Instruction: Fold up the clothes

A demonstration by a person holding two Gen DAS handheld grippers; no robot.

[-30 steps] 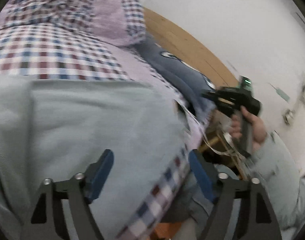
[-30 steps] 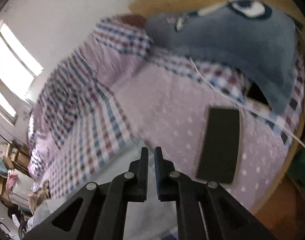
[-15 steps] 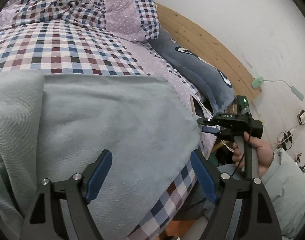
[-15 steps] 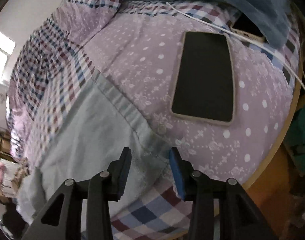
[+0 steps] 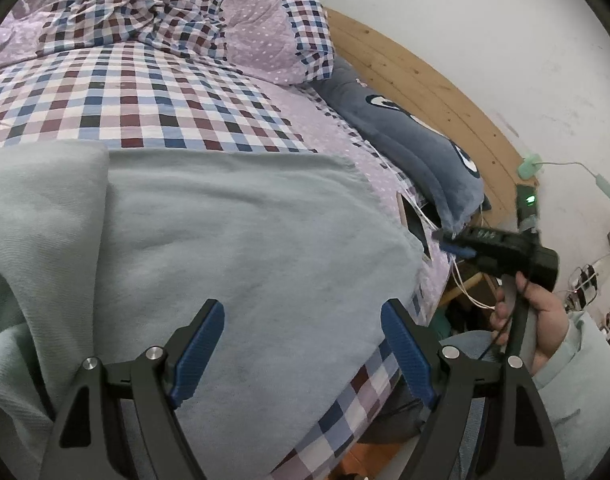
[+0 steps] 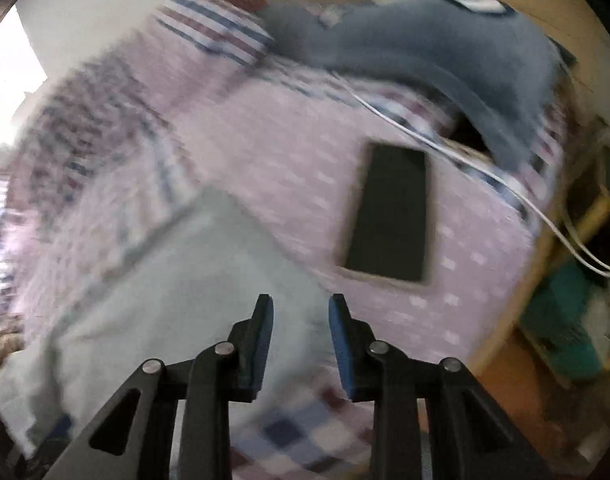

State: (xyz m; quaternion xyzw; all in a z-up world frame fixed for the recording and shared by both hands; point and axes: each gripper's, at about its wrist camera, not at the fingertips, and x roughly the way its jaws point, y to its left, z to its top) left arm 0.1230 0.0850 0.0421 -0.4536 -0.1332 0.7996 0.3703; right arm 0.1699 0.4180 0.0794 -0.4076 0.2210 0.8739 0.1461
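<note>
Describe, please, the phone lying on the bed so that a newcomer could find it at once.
Start at the wooden headboard and the blue-grey pillow below it. Just past the pillow, on the lilac dotted sheet, lies the phone: a flat black rectangle, the only dark, hard-edged thing there.

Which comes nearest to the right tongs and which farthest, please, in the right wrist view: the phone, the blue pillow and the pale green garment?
1. Pale green garment: right under the open right tongs, spreading left.
2. Phone: ahead and to the right, flat on the sheet.
3. Blue pillow: farthest, at the head of the bed beyond the phone.
</note>
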